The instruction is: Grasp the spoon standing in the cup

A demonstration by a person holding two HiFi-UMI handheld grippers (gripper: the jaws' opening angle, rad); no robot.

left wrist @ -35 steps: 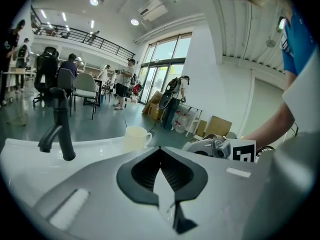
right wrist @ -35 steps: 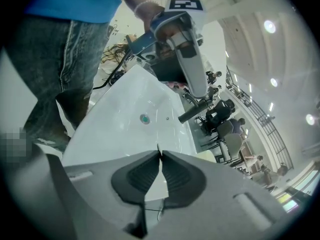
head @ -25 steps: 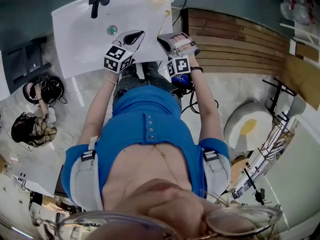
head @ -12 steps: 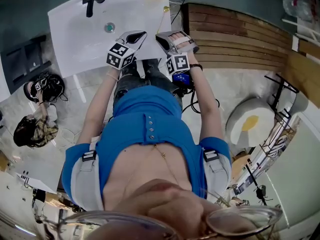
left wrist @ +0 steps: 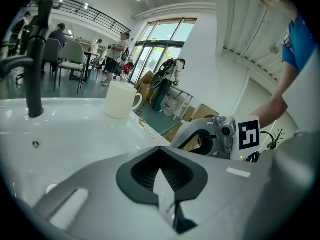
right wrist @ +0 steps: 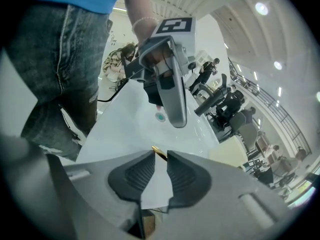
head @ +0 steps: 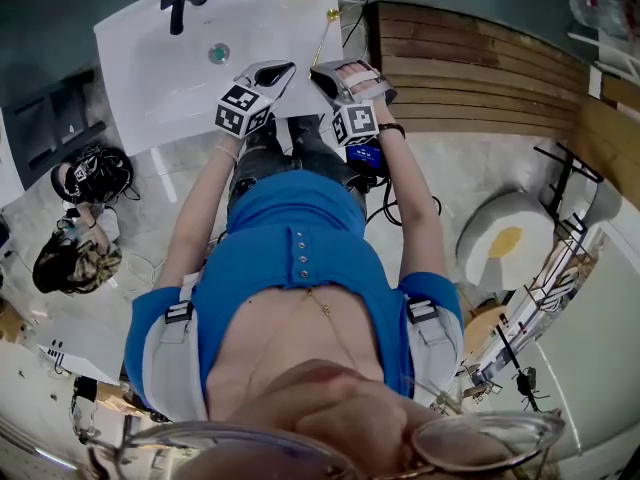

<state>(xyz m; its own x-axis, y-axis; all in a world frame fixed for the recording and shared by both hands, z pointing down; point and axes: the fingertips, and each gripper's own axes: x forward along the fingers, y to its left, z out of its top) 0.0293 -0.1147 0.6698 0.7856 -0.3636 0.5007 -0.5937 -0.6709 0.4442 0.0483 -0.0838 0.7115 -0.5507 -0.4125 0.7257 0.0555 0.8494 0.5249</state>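
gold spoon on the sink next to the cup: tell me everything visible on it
The spoon is slim and gold-coloured, apparently metal, with a small rounded end and a long thin handle. It is not in the cup: the rounded end rests on the white sink's rim close beside the cup, not touching it. The handle runs back toward the right tool, whose jaws have just been opening. Its tip shows in the gap at their tips, and neither pad presses on it.
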